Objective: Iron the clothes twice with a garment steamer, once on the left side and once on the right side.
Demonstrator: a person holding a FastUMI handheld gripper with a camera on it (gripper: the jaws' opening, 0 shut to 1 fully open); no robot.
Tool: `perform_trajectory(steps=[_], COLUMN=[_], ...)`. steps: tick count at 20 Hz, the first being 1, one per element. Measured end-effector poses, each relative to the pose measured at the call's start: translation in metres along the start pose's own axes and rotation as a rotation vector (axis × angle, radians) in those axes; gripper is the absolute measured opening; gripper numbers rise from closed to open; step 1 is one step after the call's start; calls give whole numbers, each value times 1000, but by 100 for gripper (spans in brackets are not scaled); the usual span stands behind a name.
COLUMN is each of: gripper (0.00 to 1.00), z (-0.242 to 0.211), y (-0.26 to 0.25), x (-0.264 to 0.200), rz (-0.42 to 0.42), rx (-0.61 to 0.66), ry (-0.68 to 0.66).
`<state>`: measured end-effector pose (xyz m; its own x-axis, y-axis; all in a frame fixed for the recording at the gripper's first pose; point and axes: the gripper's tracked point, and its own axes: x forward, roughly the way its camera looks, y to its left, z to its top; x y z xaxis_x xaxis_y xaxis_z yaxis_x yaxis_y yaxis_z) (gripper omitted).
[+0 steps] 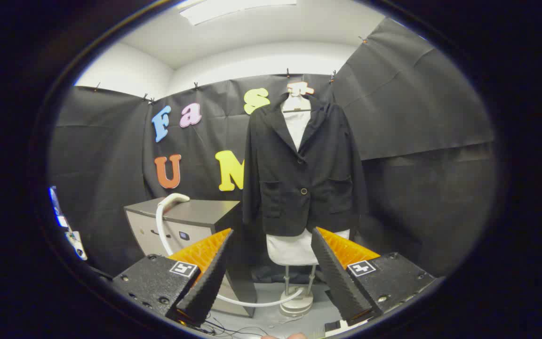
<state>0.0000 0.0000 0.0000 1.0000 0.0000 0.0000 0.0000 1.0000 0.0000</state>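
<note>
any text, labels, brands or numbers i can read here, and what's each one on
No readable words, brands or numbers on the things here.
Square coded markers, no letters: one on each side of the open claw, which holds nothing.
Small panel on the cabinet front: too small to read.
Jacket on the mannequin beyond the claw: no label to be seen.
Steamer handle on the cabinet top: no marking to be seen.

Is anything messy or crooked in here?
Nothing much. The jacket hangs straight and buttoned on its stand. The steamer rests on the cabinet, its hose looping to the floor. The open gripper holds nothing.
</note>
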Motion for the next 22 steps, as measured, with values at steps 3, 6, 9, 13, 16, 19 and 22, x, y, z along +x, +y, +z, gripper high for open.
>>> perform_trajectory(steps=[3, 6, 9, 13, 16, 19, 22], gripper=[100, 100, 100, 100, 100, 100, 100], z=[1, -2, -4, -5, -4, -1, 1], y=[-2, 0, 8, 22, 33, 40, 53], x=[1, 3, 7, 13, 17, 22, 25], rz=[-12, -20, -22, -21, -17, -18, -9], rx=[-9, -5, -6, -3, -2, -14, -15], ry=[-3, 6, 9, 14, 13, 6, 5])
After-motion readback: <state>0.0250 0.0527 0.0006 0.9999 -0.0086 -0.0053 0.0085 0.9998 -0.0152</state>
